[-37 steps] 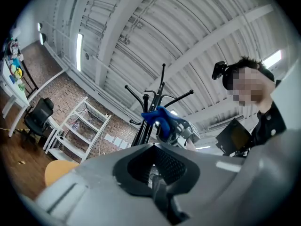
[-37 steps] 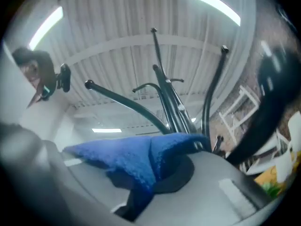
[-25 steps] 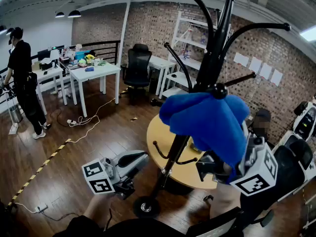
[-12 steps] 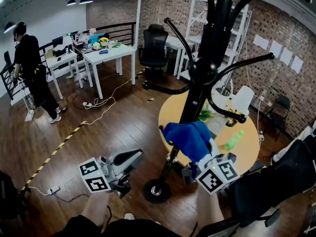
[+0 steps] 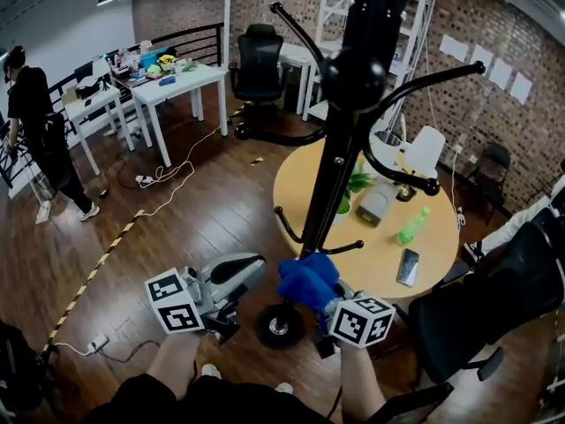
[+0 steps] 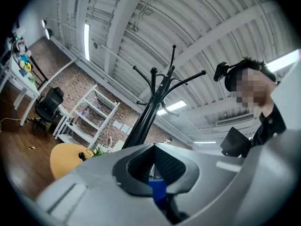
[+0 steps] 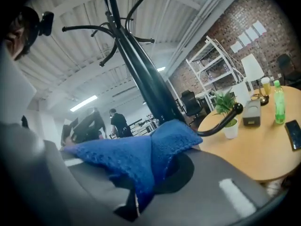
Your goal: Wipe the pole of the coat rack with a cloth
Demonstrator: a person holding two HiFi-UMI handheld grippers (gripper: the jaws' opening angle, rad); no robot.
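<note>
In the head view, the right gripper (image 5: 322, 297) is holding the blue cloth (image 5: 305, 279) low down by the black coat rack pole (image 5: 340, 162), just above the rack's foot (image 5: 276, 326). The left gripper (image 5: 238, 272) is waiting beside the foot, apart from the coat rack pole.

In the left gripper view, its jaws are pressed together with nothing between them.

In the right gripper view, the jaws are pinching the blue cloth (image 7: 136, 159), and its top edge seems to be touching the coat rack pole (image 7: 143, 81).

The wiping step looks to be under way. Next, the cloth probably needs sliding up while pressing on the coat rack pole.
</note>
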